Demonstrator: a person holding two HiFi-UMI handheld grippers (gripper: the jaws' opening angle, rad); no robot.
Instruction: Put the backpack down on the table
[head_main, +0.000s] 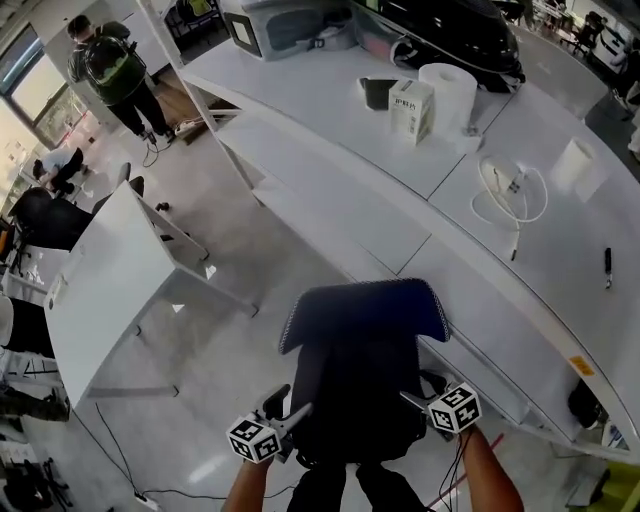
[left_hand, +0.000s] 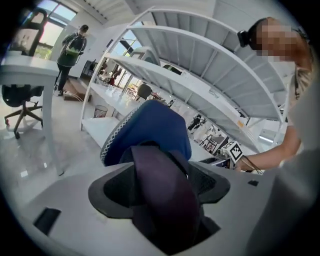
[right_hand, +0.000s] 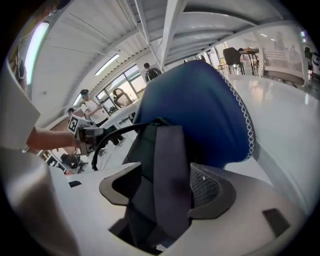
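A dark blue backpack (head_main: 360, 370) with white stitched trim is against the near edge of the long white table (head_main: 330, 190); I cannot tell whether it rests on it. My left gripper (head_main: 295, 410) is at its left side and my right gripper (head_main: 410, 398) at its right. In the left gripper view the backpack (left_hand: 155, 125) is straight ahead, and a dark strap (left_hand: 162, 195) runs between the wide-apart jaws of the left gripper (left_hand: 160, 175). In the right gripper view another strap (right_hand: 172, 175) of the backpack (right_hand: 200, 110) passes between the right gripper's (right_hand: 167, 182) spread jaws. Neither grips its strap.
On the long table are a small white box (head_main: 410, 108), a paper roll (head_main: 448, 95), a coiled white cable (head_main: 515, 190) and a dark pen-like item (head_main: 607, 262). A second white table (head_main: 110, 290) stands at left. A person (head_main: 115, 65) stands far back left.
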